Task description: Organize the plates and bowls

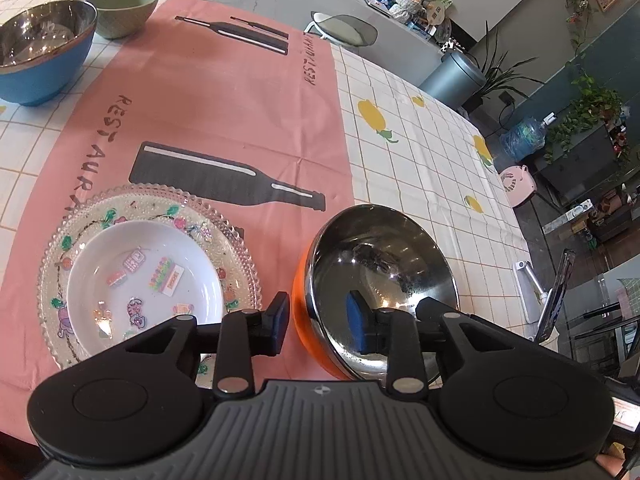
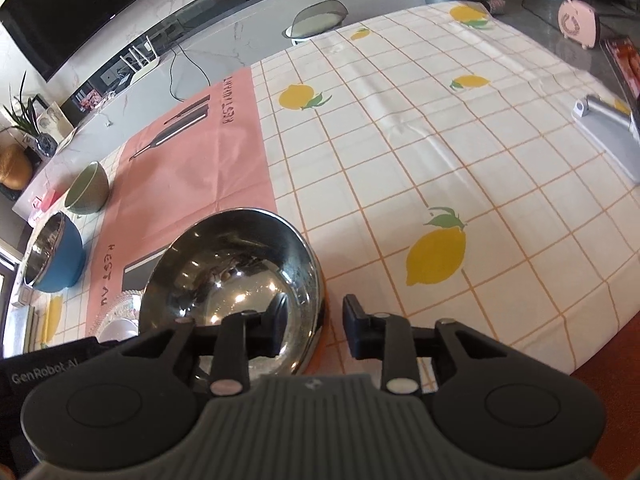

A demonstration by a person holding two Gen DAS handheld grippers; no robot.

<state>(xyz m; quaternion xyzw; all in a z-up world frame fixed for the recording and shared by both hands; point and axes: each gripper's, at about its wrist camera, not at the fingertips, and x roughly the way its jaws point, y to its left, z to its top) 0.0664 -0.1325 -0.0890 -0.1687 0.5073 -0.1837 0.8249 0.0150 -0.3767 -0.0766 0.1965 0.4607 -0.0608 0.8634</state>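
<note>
An orange bowl with a steel inside [image 1: 380, 280] stands on the pink cloth; it also shows in the right wrist view [image 2: 236, 276]. My left gripper [image 1: 318, 326] is open and straddles its left rim, one finger inside, one outside. My right gripper [image 2: 316, 326] is open and straddles its right rim the same way. A white bowl with stickers [image 1: 144, 284] sits in a beaded glass plate [image 1: 224, 224] to the left. A blue steel-lined bowl [image 1: 42, 52] and a green bowl [image 1: 122, 8] stand at the far left.
The table has a lemon-print checked cloth [image 2: 440, 152] with a pink mat [image 1: 224, 112] on it. A grey metal stand [image 2: 608, 132] sits at the right edge. A chair [image 1: 344, 30] stands beyond the far edge.
</note>
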